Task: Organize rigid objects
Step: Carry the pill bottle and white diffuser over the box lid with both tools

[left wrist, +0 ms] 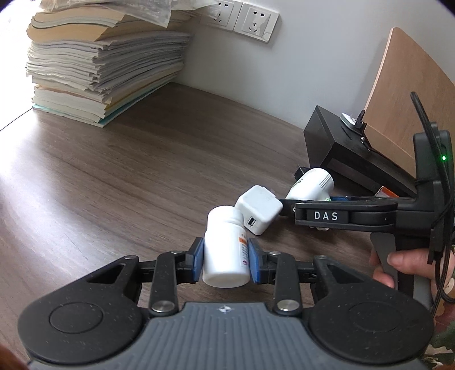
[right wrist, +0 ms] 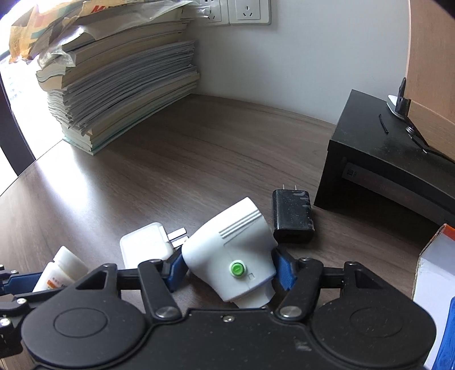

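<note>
My left gripper (left wrist: 226,257) is shut on a white pill bottle (left wrist: 224,250) with an orange-marked label, held low over the wooden desk (left wrist: 128,170). My right gripper (right wrist: 227,266) is shut on a white plug adapter (right wrist: 230,253) with a green button; it also shows in the left wrist view (left wrist: 311,185). A white USB charger (left wrist: 258,213) lies between them, touching the bottle's cap; it also shows in the right wrist view (right wrist: 145,244). A black charger (right wrist: 293,217) lies flat just beyond the white adapter. The pill bottle (right wrist: 61,270) shows at the right wrist view's left edge.
A tall stack of books and papers (left wrist: 99,62) stands at the back left against the wall. A black box stand (right wrist: 392,159) sits at the right, with a wooden board (right wrist: 429,71) on it. A white and orange carton (right wrist: 435,273) is at the near right. Wall sockets (left wrist: 253,22) are behind.
</note>
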Demonstrator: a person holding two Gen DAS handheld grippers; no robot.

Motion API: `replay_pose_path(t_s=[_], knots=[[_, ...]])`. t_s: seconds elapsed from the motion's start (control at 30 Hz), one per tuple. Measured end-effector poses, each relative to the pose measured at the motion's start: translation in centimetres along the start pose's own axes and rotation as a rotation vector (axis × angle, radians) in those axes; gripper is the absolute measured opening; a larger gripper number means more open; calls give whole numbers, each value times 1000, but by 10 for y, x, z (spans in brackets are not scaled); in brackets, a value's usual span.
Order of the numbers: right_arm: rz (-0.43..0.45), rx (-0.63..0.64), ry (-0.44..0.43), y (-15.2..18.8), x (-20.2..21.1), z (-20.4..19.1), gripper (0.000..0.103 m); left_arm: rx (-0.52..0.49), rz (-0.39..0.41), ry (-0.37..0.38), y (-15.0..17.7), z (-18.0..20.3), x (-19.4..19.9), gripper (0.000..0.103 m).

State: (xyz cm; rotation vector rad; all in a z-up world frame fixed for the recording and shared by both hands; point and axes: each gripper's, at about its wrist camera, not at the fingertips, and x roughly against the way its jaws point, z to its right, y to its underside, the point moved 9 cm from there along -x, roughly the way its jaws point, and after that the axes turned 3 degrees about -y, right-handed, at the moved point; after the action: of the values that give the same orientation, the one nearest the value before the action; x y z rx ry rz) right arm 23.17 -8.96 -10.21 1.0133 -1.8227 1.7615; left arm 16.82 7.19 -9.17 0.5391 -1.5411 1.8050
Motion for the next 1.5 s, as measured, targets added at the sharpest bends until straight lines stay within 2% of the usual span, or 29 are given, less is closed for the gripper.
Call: replay_pose_path(t_s=[0.23, 0.6, 0.83, 1.27, 1.5], knots=[[57, -24, -4, 1, 44, -1, 76, -19, 31, 6, -9, 16, 7, 33], [139, -107, 70, 23, 131, 29, 76, -80, 71, 77, -11, 65, 34, 33], [186, -175, 150, 48, 190, 65, 76, -147, 75, 168, -2, 123, 51, 33], [274, -351, 381, 104, 301, 162, 76, -308, 30, 347, 20, 247, 59, 33], [307, -389, 425, 112, 322, 189, 76, -348, 30, 377, 23, 281, 51, 33]])
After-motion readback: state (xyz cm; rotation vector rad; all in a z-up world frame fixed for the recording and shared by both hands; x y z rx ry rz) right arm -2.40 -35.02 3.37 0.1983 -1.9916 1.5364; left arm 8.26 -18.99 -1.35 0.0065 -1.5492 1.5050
